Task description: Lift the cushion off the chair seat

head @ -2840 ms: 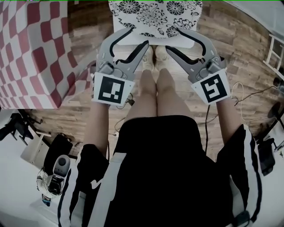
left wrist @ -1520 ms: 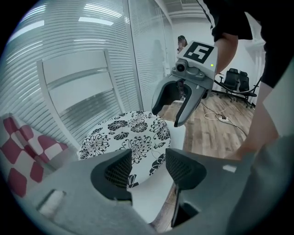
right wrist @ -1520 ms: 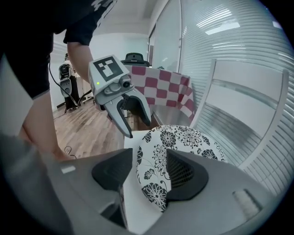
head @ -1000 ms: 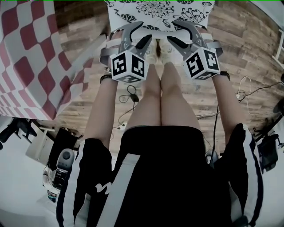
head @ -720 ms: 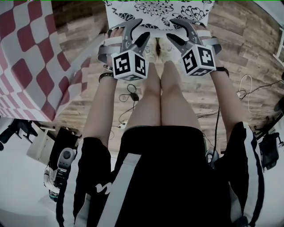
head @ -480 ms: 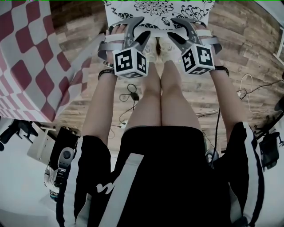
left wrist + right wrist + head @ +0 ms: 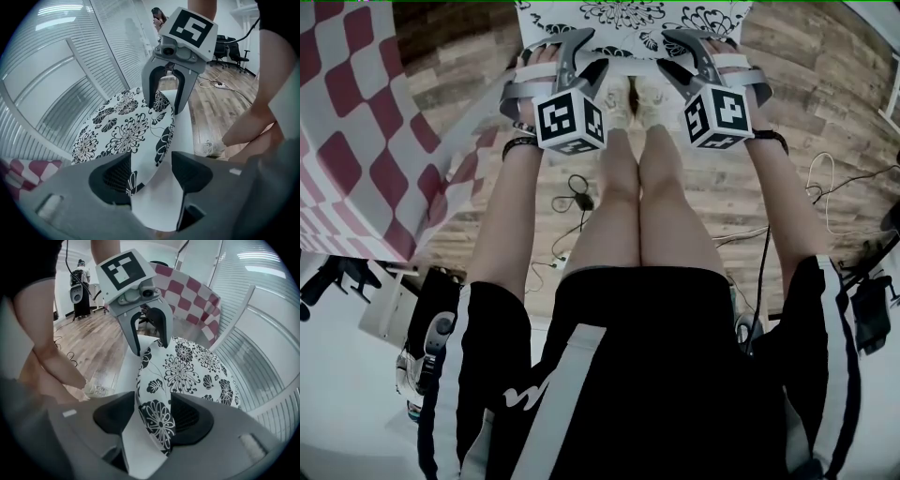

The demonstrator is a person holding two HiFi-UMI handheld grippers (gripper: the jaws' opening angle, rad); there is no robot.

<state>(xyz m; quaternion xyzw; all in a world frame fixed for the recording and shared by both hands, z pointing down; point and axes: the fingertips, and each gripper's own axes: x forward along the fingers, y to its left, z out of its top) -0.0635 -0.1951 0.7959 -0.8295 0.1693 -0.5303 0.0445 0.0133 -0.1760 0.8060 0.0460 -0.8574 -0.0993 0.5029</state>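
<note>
One cushion point(image 7: 628, 21), white with black flowers, lies flat on the white chair seat point(image 7: 623, 62) and covers nearly all of it, leaving a bare strip along the front (the strip shows best in the two gripper views). The left gripper point(image 7: 592, 51) stands at the cushion's front edge near its left corner and the right gripper point(image 7: 666, 52) near its right corner, both tipped down toward the seat. The left gripper's jaws have just been opening and stand wide apart, with the cushion's edge and the seat's rim between them, clamped on neither. The right gripper's jaws are apart too, straddling the cushion's corner and the seat rim beneath it, with the fabric close by one pad. Each gripper carries a cube with square markers, the left cube point(image 7: 570, 120) and the right cube point(image 7: 717, 114), both facing up at the head camera. Below the seat's front edge are the person's pale shoes point(image 7: 630, 98) and bare legs point(image 7: 637, 206) on a wooden floor point(image 7: 825, 141), where cables point(image 7: 577, 197) lie. A red-and-white checked cloth point(image 7: 347, 141) fills the left side of the head view.
</note>
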